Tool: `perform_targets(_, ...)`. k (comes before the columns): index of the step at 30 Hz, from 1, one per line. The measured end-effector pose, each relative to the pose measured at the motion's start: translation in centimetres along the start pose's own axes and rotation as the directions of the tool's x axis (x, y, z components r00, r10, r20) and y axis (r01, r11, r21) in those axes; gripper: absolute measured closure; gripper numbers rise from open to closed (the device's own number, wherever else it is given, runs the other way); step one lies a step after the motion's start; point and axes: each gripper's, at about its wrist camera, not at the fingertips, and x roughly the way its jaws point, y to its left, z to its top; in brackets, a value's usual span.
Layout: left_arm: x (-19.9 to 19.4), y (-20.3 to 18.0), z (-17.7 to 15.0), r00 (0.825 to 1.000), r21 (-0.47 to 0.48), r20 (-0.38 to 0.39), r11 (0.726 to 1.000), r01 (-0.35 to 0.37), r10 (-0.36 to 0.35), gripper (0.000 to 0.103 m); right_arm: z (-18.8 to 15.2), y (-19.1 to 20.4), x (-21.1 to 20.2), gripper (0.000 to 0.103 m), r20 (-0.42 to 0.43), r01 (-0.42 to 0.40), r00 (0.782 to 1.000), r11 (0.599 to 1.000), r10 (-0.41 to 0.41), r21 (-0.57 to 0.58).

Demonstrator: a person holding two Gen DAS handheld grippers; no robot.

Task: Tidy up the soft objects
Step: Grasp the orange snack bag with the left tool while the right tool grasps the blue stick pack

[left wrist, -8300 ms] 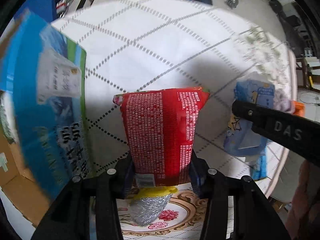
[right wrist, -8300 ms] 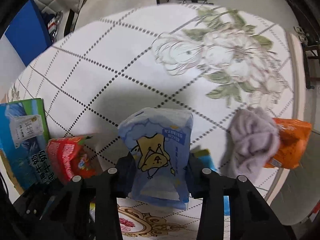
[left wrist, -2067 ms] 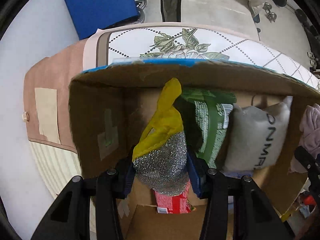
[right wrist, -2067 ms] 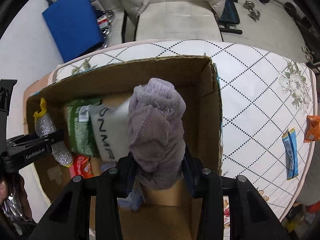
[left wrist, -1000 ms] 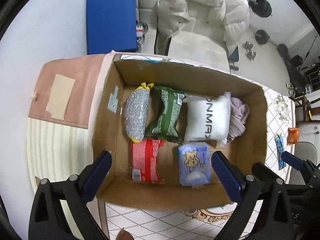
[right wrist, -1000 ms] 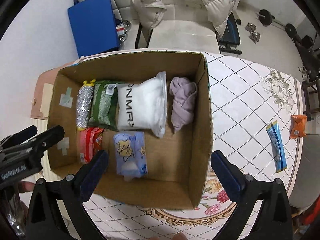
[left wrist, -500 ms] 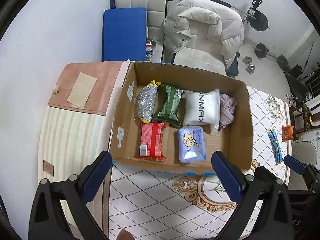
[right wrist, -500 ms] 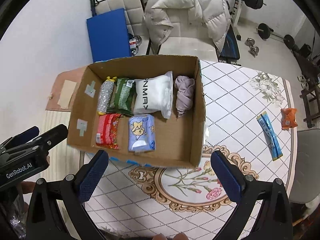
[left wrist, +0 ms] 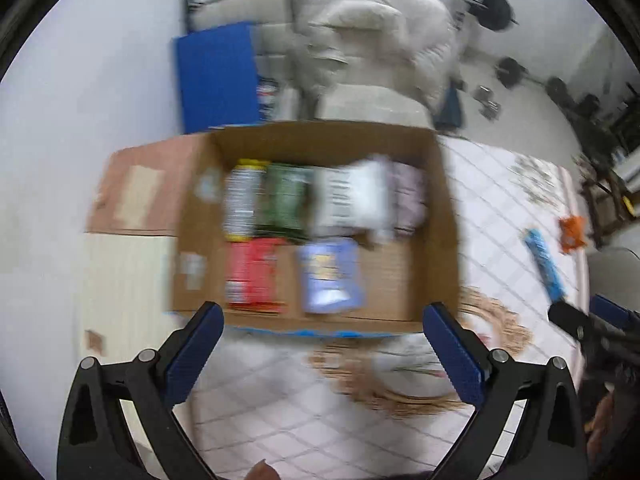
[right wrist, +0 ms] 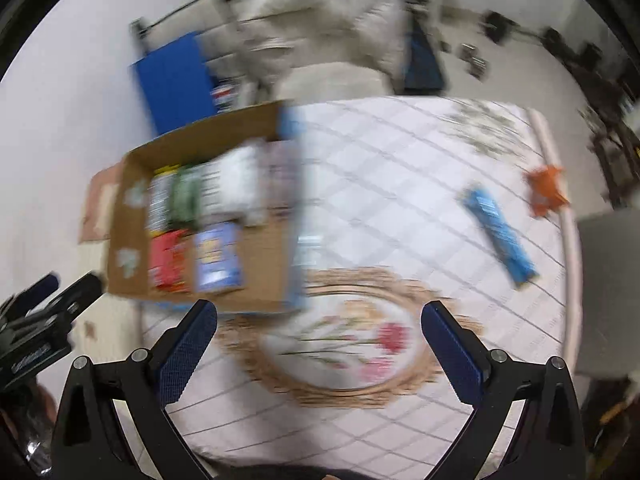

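A cardboard box (left wrist: 442,216) (right wrist: 272,284) stands at the table's left end. It holds a silver scrubber (left wrist: 242,204), a green pack (left wrist: 286,202), a white bag (left wrist: 352,200), a lilac cloth (left wrist: 408,196), a red pack (left wrist: 254,276) and a pale blue pack (left wrist: 330,274). My left gripper (left wrist: 322,340) is open and empty, high above the box's near edge. My right gripper (right wrist: 320,336) is open and empty, high above the table's floral medallion. A long blue packet (right wrist: 498,234) and an orange packet (right wrist: 546,190) lie on the table at the right. Both views are blurred.
The table has a white diamond-pattern cloth (right wrist: 400,184) with a round edge at the right. Behind it stand a chair with a white jacket (left wrist: 384,40), a blue mat (left wrist: 218,72) and gym weights (left wrist: 512,72). A grey chair seat (right wrist: 608,292) is at the right.
Both grippers have kept rising and pulling back from the box, open and empty. The right wrist view has swung right, so the box now sits at its left.
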Motion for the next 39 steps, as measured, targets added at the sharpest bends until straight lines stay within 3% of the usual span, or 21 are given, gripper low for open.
perform_targets(5, 3.9, -12.0, 2.1, 0.991, 0.114, -0.086, 0.987, 0.116, -0.107, 0.001, 1.4, -13.6, -0.1, 0.000, -0.011, 0.089, 0.996, 0.978, -0.088, 0.188)
perform_targets(8, 6.8, -18.3, 3.0, 0.982, 0.183, -0.148, 0.973, 0.140, -0.113, 0.001, 2.6, -19.3, 0.9, 0.000, -0.021, 0.108, 0.994, 0.970, -0.106, 0.216)
perform_targets(12, 11.1, -23.9, 3.9, 0.981, 0.251, -0.191, 0.965, 0.069, -0.021, 0.001, 5.4, -23.9, 6.7, 0.000, -0.121, 0.122, 0.987, 0.983, -0.105, 0.140)
perform_targets(15, 14.2, -25.5, 4.4, 0.975, 0.292, -0.209, 0.956, -0.015, 0.079, 0.001, 6.9, -24.4, 11.9, 0.005, -0.202, 0.110, 0.975, 0.992, -0.096, 0.060)
perform_targets(20, 16.5, -25.6, 4.8, 0.962, 0.314, -0.206, 0.943, -0.108, 0.178, 0.001, 7.7, -23.2, 18.6, 0.027, -0.294, 0.112, 0.948, 0.993, -0.119, -0.041)
perform_targets(23, 16.5, -25.5, 5.7, 0.961, 0.298, -0.201, 0.947, -0.123, 0.188, 0.001, 7.3, -23.0, 20.1, 0.065, -0.311, 0.121, 0.940, 0.990, -0.139, -0.076)
perform_targets(26, 14.9, -26.4, 7.0, 0.974, 0.270, -0.185, 0.960, -0.077, 0.130, 0.001, 6.6, -23.9, 18.9, 0.087, -0.318, 0.070, 0.945, 0.997, -0.076, -0.031)
perform_targets(30, 13.2, -30.0, 9.5, 0.982, 0.235, -0.189, 0.970, 0.063, -0.018, 0.001, 5.1, -29.0, 13.3, 0.088, -0.209, -0.003, 0.977, 0.990, 0.033, 0.144)
perform_targets(32, 13.9, -33.1, 10.7, 0.963, 0.221, -0.246, 0.961, 0.167, -0.111, 0.001, 4.5, -32.3, 10.7, 0.088, -0.158, -0.014, 0.986, 0.975, 0.050, 0.223)
perform_targets(34, 15.4, -36.6, 11.5, 0.933, 0.215, -0.308, 0.942, 0.259, -0.186, 0.001, 4.3, -35.3, 8.9, 0.088, -0.127, -0.006, 0.991, 0.961, 0.042, 0.275)
perform_targets(39, 20.7, -44.5, 12.1, 0.857, 0.202, -0.457, 0.910, 0.362, -0.240, 0.002, 4.5, -41.7, 7.6, 0.088, -0.113, 0.055, 0.993, 0.927, -0.014, 0.370)
